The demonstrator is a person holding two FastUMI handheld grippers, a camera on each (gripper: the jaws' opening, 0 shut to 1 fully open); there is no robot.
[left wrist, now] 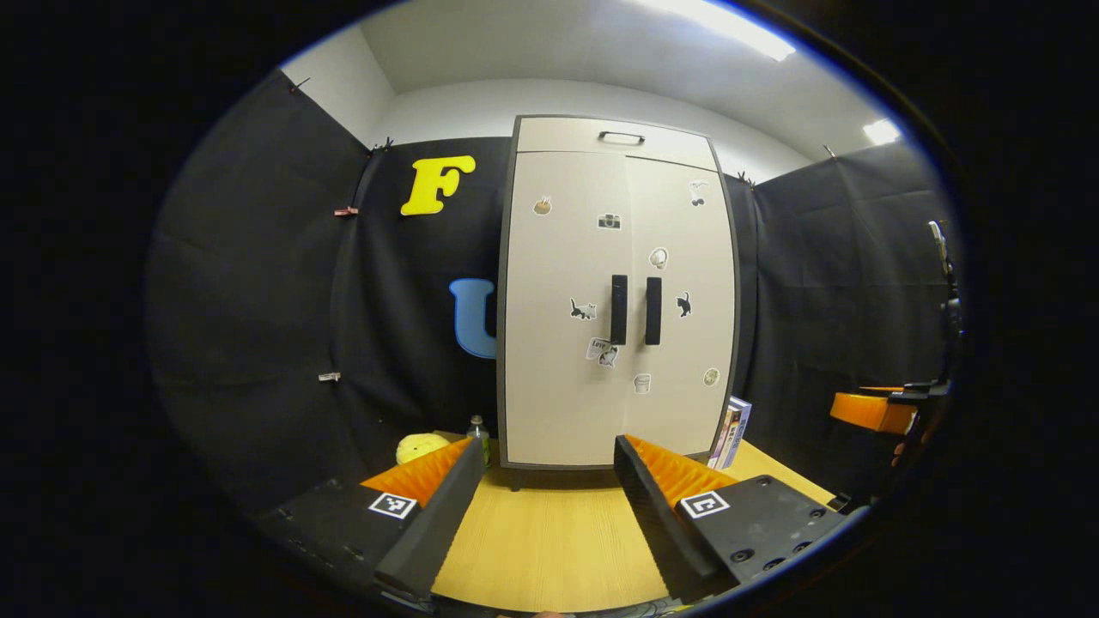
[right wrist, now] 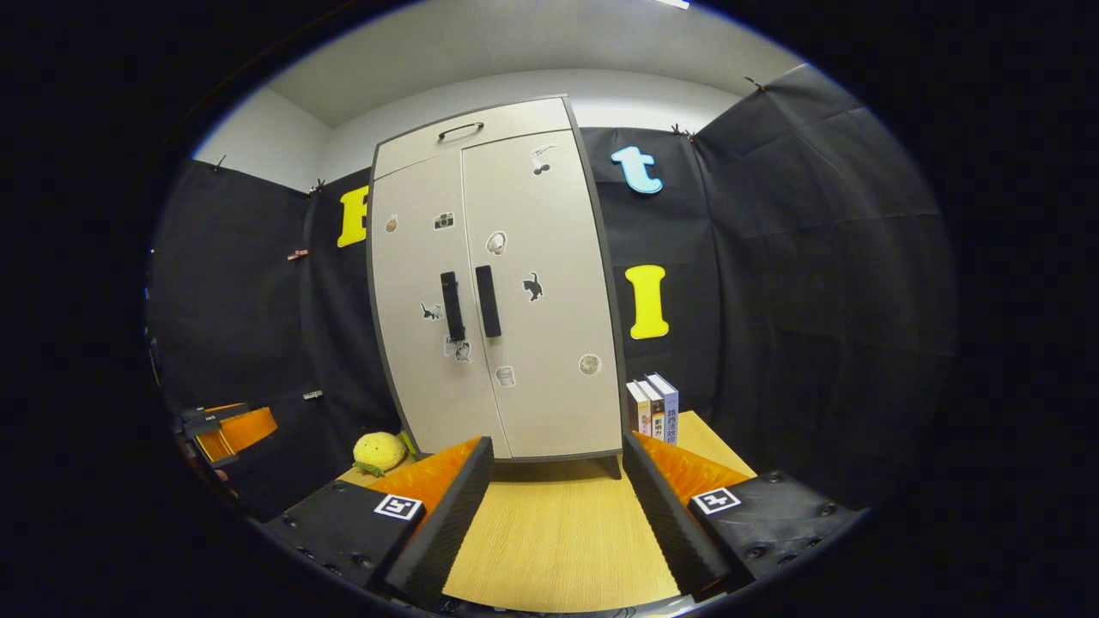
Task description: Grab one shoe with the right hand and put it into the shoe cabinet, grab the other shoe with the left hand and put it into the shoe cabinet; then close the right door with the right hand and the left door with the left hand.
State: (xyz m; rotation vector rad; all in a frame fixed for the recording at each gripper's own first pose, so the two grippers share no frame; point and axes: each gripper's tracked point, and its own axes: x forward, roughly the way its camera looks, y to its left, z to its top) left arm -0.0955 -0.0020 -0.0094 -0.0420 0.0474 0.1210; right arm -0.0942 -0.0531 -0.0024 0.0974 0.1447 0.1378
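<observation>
Left gripper (left wrist: 541, 506): fingers spread wide, nothing between them, held over bare tabletop (left wrist: 549, 541). Cabinet (left wrist: 614, 292) stands straight ahead of it, upright, tall axis vertical. Both doors look flush; left door (left wrist: 562, 343) and right door (left wrist: 687, 343) meet at a centre seam, with the two dark handles (left wrist: 635, 309) side by side across it.

Left of cabinet base: a yellow plush (left wrist: 421, 446) and a small bottle (left wrist: 478, 429). Right of base: books (left wrist: 730, 433) standing on end.

Far right edge of left gripper view: the other gripper (left wrist: 871, 410), off to the side and low.

Right gripper (right wrist: 558, 515): also wide, empty. From here the cabinet (right wrist: 498, 292) lies ahead and slightly left, handles (right wrist: 470, 302) left of the gripper's centre line. Plush (right wrist: 379, 452) left of base, books (right wrist: 652, 408) right of it.

No shoe on the table in either view; judged to be inside already, behind the shut doors, though the interior is hidden.

Judgement: task looks done or near done. If a door needs a last push, each gripper faces its own door about squarely; the left sits nearer dead-centre on the seam, the right would reach slightly left.
</observation>
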